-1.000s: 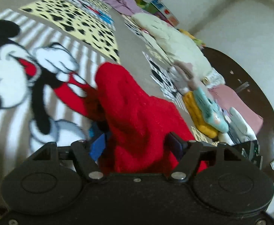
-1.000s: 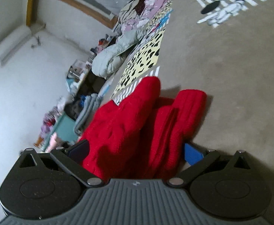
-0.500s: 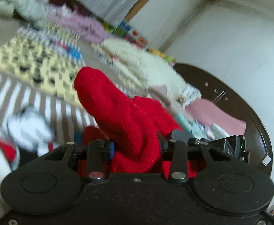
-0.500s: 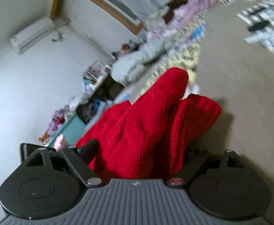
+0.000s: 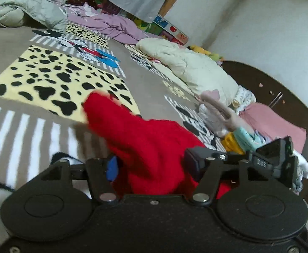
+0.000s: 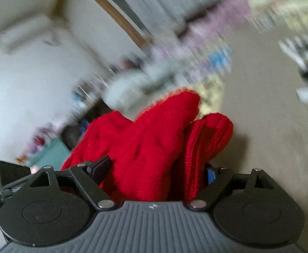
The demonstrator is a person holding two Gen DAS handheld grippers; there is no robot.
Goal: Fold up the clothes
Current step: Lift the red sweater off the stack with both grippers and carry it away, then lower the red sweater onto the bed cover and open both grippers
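My left gripper [image 5: 151, 164] has its fingers opening, bunched red knitted garment [image 5: 154, 147] pressed between them. My right gripper [image 6: 154, 171] fingers, also opening, clamp the same garment [image 6: 145, 143]. It hangs above the grey cartoon-print bedspread [image 5: 133, 71]; right view blurred

**Two wrist views, one red knit between them**

Each fisheye sits just behind its own fingers, looking slightly downward along them, very close to the red knit garment [image 5: 154, 147] [image 6: 145, 147] filling both foregrounds. The left view faces across the patterned bedspread [image 5: 55, 80] toward a white wall; the right (heavily blurred) faces the opposite wall. Both share the garment and bedspread.
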